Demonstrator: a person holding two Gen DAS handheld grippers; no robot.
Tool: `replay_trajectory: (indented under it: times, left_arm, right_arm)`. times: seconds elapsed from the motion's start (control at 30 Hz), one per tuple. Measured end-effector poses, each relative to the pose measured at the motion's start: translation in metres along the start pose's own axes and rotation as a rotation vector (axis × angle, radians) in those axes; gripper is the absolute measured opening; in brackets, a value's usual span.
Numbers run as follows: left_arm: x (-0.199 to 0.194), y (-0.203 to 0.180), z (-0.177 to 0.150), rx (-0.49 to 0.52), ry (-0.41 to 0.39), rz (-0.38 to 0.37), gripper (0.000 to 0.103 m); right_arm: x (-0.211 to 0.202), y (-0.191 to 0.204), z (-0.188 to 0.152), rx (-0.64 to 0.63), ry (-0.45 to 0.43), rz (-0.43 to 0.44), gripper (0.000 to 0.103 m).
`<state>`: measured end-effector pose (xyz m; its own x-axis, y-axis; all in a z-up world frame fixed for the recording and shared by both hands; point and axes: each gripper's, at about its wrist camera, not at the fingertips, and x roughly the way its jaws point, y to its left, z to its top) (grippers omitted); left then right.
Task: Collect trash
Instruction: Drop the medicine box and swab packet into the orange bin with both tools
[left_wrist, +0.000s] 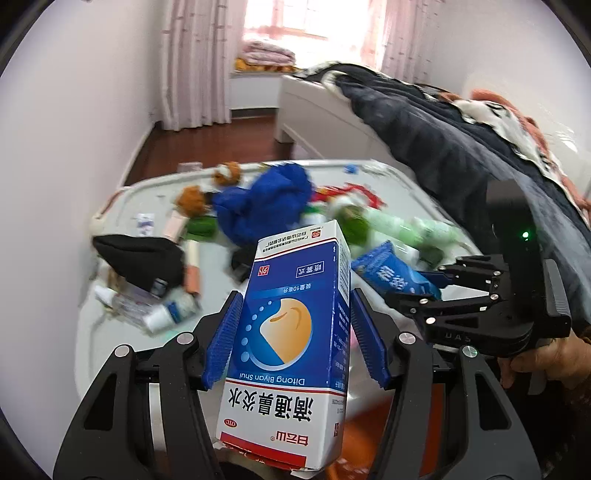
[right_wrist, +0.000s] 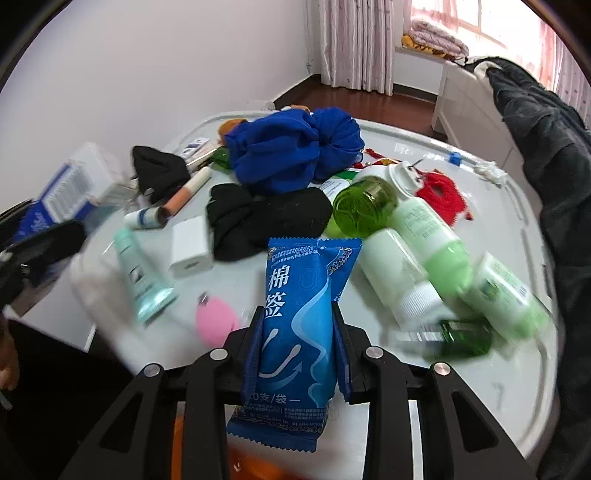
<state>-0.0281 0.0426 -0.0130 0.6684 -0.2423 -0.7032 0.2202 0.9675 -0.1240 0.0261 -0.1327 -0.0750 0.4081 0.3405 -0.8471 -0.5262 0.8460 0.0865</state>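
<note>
Left wrist: medicine box (left_wrist: 291, 350) clamped between left gripper (left_wrist: 295, 336) pads, apparently tilted

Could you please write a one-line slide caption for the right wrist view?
Right gripper shut on a blue cotton-swab packet above a white table cluttered with bottles, clothes and tubes.

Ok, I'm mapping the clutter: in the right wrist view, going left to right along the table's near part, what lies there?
Teal tube → pink egg-shaped sponge → blue cotton-swab packet in the right gripper → white bottle → dark green bottle.
</note>
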Motion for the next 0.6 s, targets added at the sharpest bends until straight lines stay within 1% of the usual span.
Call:
replay_trajectory:
  times: [0.07, 0.13, 0.2, 0.27, 0.37, 0.47, 0.53, 0.57, 0.6]
  left_arm:
    - [-0.006, -0.016, -0.016, 0.016, 0.031, -0.052, 0.058]
    - [-0.012, -0.032, -0.039, 0.031, 0.086, -0.104, 0.058]
    - [-0.015, -0.043, -0.059, 0.024, 0.138, -0.149, 0.058]
    - [-0.016, -0.056, -0.084, 0.018, 0.213, -0.193, 0.058]
    - [-0.010, -0.071, -0.110, 0.038, 0.291, -0.216, 0.058]
    - [0.001, -0.083, -0.130, 0.056, 0.352, -0.219, 0.058]
    - [0.008, -0.087, -0.138, 0.072, 0.379, -0.203, 0.059]
    - [0.010, -0.088, -0.141, 0.072, 0.389, -0.208, 0.062]
    - [0.012, -0.088, -0.144, 0.063, 0.401, -0.220, 0.066]
  right_arm:
    - [-0.013, 0.008, -0.027, 0.015, 0.030, 0.035, 0.033]
    - [-0.020, 0.016, -0.055, 0.032, 0.073, 0.058, 0.033]
    - [-0.022, 0.022, -0.090, 0.046, 0.126, 0.063, 0.033]
    - [-0.019, 0.025, -0.122, 0.067, 0.189, 0.070, 0.033]
    - [-0.011, 0.021, -0.157, 0.100, 0.264, 0.057, 0.033]
    - [-0.003, 0.012, -0.171, 0.139, 0.312, 0.052, 0.036]
    - [0.000, 0.007, -0.172, 0.151, 0.331, 0.051, 0.053]
    - [-0.002, 0.004, -0.172, 0.156, 0.320, 0.042, 0.071]
    - [-0.005, 0.003, -0.171, 0.160, 0.306, 0.030, 0.079]
